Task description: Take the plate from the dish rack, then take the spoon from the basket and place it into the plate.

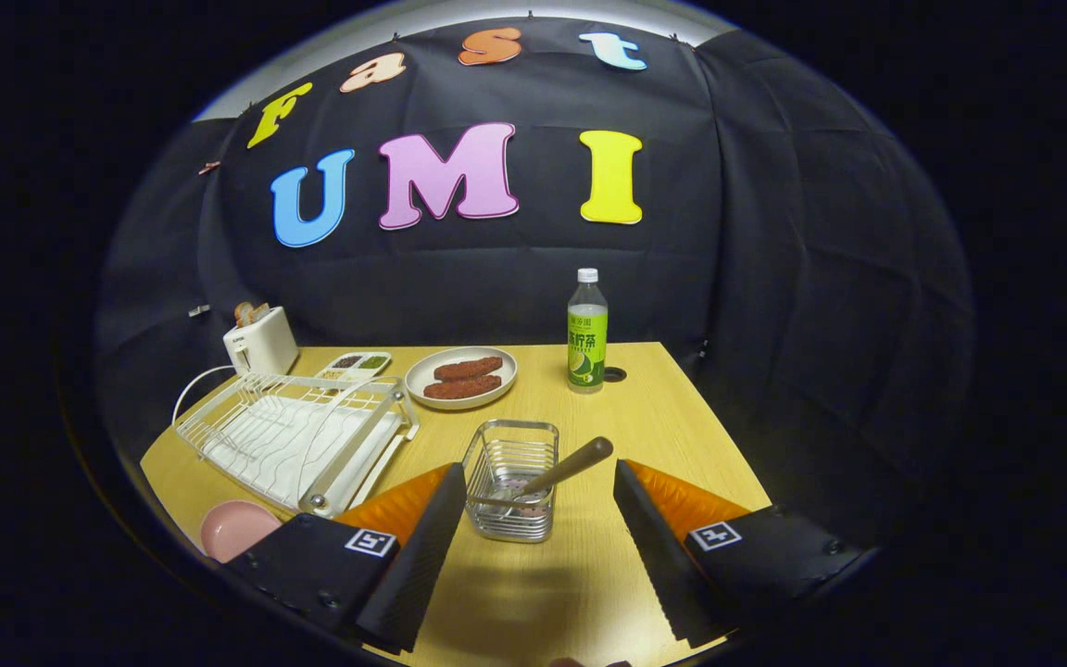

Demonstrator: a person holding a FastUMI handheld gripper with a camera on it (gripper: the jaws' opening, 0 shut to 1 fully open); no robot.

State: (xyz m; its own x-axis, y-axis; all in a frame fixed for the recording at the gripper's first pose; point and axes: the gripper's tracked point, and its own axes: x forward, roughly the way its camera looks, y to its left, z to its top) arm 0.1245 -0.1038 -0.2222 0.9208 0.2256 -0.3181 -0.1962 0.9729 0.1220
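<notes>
We see one spoon standing slanted in the basket, its brown wooden handle leaning out over the rim toward the right finger, its pale bowl end down among the wires at the bottom; the basket is a single small square wire holder, shiny metal, resting on the wooden table between the finger ends and just ahead of them; the gripper is spread wide, both fingers well apart and touching nothing, the left fingertip near the basket's left side and the right fingertip near the spoon's handle but apart from it; we count one pink plate, round and plain, lying flat on the table beside the left finger, just in front of the near corner of the dish rack; the rack is one white wire frame with a white tray under it, to the left of the basket; beyond it we see one white toaster with bread in its slot, one small divided tray of seasonings, one pale dish bearing two brown sausages, and one bottle with a green label and white cap standing upright at the far side of the table.
</notes>
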